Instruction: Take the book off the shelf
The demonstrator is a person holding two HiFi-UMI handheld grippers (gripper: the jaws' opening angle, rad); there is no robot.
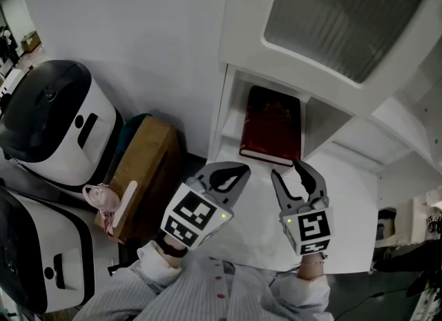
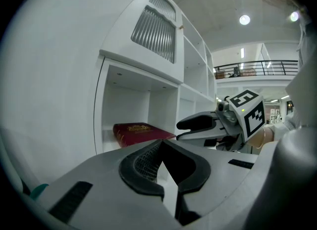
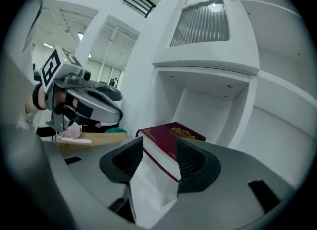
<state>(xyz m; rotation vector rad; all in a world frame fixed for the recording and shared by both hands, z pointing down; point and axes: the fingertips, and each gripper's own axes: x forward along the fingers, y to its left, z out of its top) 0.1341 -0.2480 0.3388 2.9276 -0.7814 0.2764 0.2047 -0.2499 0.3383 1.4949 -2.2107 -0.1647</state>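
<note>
A dark red book (image 1: 271, 125) with gold print lies flat in the low open compartment of the white shelf unit (image 1: 231, 105), its near edge sticking out towards me. My right gripper (image 1: 288, 170) is open just in front of that edge. In the right gripper view the book's (image 3: 173, 137) near corner shows in the gap of the right gripper (image 3: 159, 143), and the pads do not press on it. My left gripper (image 1: 238, 172) is shut and empty, to the left of the right one and short of the book (image 2: 138, 131). Seen in its own view, the left gripper (image 2: 162, 141) has its tips together.
A ribbed cabinet door (image 1: 345, 16) overhangs the compartment. A white ledge (image 1: 345, 202) runs under both grippers. On the floor to the left stand two white-and-black machines (image 1: 52, 123), a brown box (image 1: 141, 174) and a pink item (image 1: 100, 199).
</note>
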